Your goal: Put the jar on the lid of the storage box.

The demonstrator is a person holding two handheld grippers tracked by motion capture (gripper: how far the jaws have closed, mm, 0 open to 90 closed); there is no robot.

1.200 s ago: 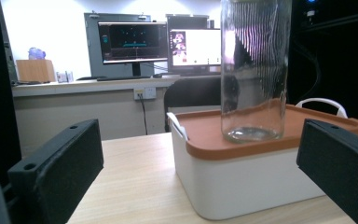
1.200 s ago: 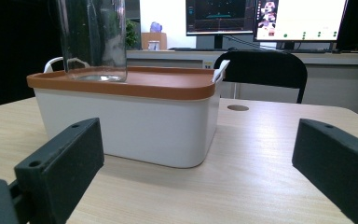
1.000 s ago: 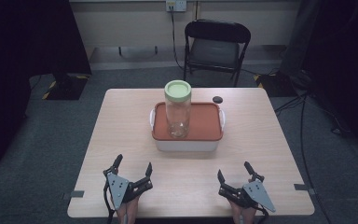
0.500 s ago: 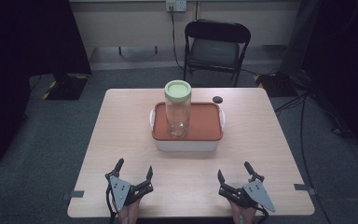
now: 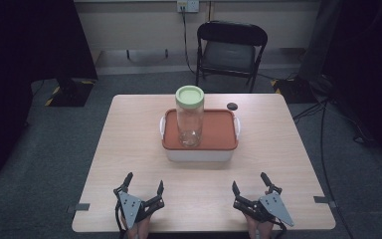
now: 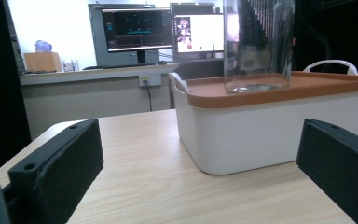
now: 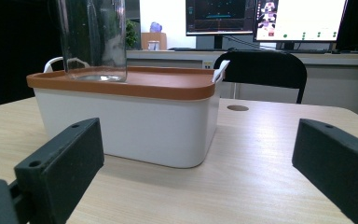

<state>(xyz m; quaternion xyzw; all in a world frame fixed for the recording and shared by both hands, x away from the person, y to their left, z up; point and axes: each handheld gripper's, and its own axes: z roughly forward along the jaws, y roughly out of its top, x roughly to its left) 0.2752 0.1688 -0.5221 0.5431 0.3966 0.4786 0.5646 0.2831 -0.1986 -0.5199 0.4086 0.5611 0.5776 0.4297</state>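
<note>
A white box with an orange lid (image 5: 214,133) (image 6: 270,126) (image 7: 135,116) sits mid-table. A clear glass jar with a pale green cap (image 5: 189,117) (image 6: 257,44) (image 7: 92,39) stands upright on that lid, toward its left side. My left gripper (image 5: 143,186) (image 6: 200,177) rests open near the front edge at the left, empty, pointing at the box. My right gripper (image 5: 251,182) (image 7: 200,172) stands open at the front right, also empty. Both are well short of the box.
A small dark disc (image 5: 233,105) (image 7: 237,108) lies on the wooden table (image 5: 288,149) behind the box at the right. A black folding chair (image 5: 231,47) stands beyond the far edge. Monitors (image 6: 168,28) sit on a desk farther back.
</note>
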